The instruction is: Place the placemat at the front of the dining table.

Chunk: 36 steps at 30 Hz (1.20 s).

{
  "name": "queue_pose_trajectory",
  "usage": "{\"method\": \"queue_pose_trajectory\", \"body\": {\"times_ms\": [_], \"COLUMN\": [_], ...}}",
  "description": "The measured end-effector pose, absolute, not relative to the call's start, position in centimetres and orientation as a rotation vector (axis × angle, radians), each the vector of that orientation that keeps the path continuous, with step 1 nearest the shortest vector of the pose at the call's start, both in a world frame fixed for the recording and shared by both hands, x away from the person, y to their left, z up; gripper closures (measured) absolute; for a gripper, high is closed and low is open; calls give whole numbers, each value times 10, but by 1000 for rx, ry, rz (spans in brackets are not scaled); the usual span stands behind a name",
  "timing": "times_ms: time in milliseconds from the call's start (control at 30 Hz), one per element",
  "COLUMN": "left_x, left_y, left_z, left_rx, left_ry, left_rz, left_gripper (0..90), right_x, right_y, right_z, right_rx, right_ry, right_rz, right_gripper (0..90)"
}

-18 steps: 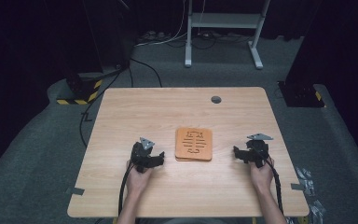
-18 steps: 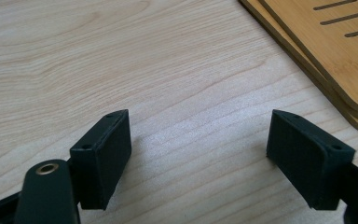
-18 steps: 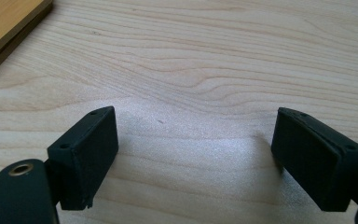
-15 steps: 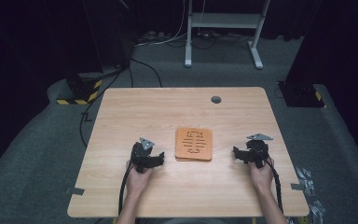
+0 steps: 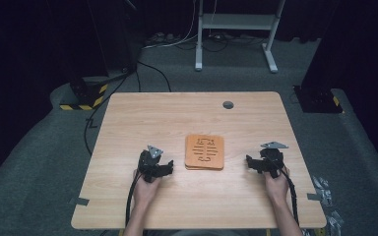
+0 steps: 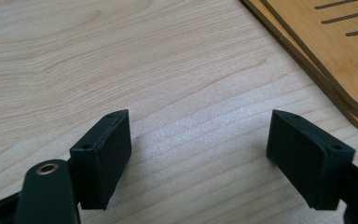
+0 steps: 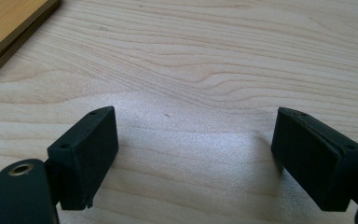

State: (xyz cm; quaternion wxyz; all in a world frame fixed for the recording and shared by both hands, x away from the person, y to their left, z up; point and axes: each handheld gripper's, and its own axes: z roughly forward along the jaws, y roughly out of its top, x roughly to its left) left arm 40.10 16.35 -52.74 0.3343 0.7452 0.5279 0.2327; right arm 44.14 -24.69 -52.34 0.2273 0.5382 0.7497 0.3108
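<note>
Two stacked orange wooden boards (image 5: 204,152) with slots cut in the top one lie flat near the middle of the table. My left gripper (image 5: 167,168) rests on the tabletop just left of the stack, its jaws wide open over bare wood. In the left gripper view (image 6: 200,140) the edge of the boards (image 6: 335,51) shows at the upper right. My right gripper (image 5: 249,162) sits right of the stack, open and empty. In the right gripper view (image 7: 196,140) a corner of the boards (image 7: 4,23) shows at the upper left.
The light wooden table (image 5: 197,118) has a small round grey cable hole (image 5: 228,104) near its far edge. Black cables (image 5: 130,196) trail from both grippers toward the front edge. A white metal stand (image 5: 236,29) is on the floor behind the table.
</note>
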Motion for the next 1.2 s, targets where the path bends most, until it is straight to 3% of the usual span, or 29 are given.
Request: {"method": "queue_pose_trajectory", "body": {"times_ms": [233,1200], "left_x": [399,408], "left_y": [159,124], "left_z": [-528,-517], "left_rx": [1939,1933], "left_ry": [1398,1336], "left_rz": [608,598], "left_gripper": [184,256], "right_x": [441,441], "right_y": [-247,-246], "right_z": [-523,-523], "right_rx": [1483,1471], "right_ry": [2065,2089], "right_rz": [857,860], "right_gripper": [145,147]}}
